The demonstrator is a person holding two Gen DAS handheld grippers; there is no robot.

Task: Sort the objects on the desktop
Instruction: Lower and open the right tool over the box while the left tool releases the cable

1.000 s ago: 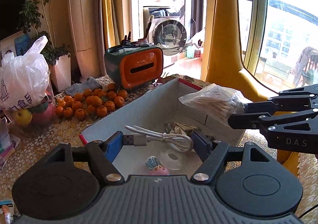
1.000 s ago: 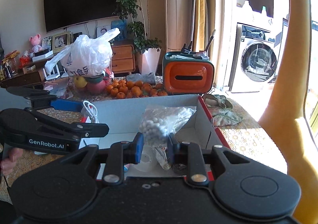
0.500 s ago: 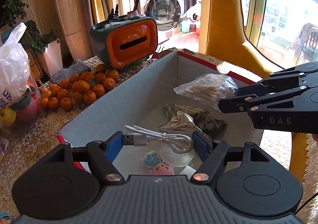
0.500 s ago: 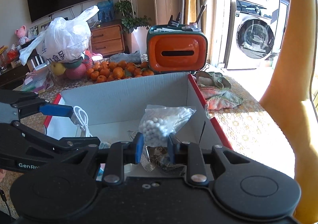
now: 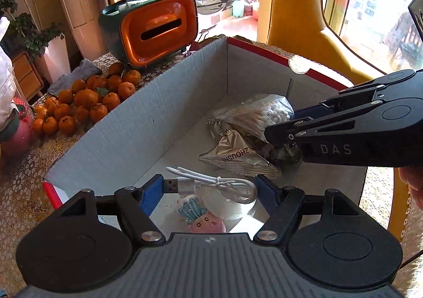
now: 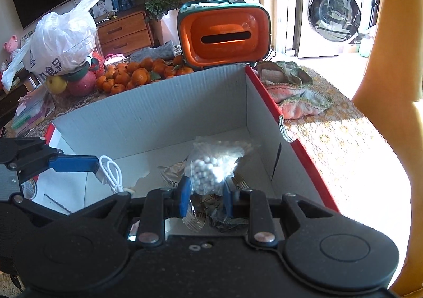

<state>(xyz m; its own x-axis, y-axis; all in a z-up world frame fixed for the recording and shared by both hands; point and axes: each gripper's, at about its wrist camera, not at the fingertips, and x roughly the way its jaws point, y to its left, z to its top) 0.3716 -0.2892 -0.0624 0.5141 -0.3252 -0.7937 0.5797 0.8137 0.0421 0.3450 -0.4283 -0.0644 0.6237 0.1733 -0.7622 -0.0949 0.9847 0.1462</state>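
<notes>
Cardboard box [image 5: 127, 123]: grey corrugated inside, red outside; it fills the middle of both views, open side up, on a lace-patterned tabletop [image 6: 343, 144].
Left gripper [image 5: 208, 192]: seen from its own camera at the lower middle, reaching over the near rim of the box and tilted down into it; its blue fingers [image 5: 150, 193] stand wide apart, yet the USB plug of the white cable [image 5: 211, 184] rests against the left one and the coil hangs between them. Whether the cable is truly pinched, I cannot tell.
Left gripper, other view: enters from the left edge of the right wrist view [image 6: 76, 163], level, with the cable [image 6: 112, 173] dangling from its tip.
Right gripper [image 6: 206, 195]: lower middle of its own view, pointed down into the box, jaws clenched on the clear bag of cotton swabs [image 6: 211, 168].
Right gripper, other view: comes in from the right edge of the left wrist view [image 5: 275, 134], angled down leftwards; the bag [image 5: 259, 115] lies low in the far right part of the box, over the silver snack packet [image 5: 235, 150].
Hand [image 5: 412, 184]: a bit shows at the right edge, behind the right gripper.
Box floor: a small pink toy [image 5: 201, 218] lies under the cable.
Behind the box: orange tissue holder [image 5: 158, 28] and a heap of tangerines [image 5: 84, 102], upper left.
</notes>
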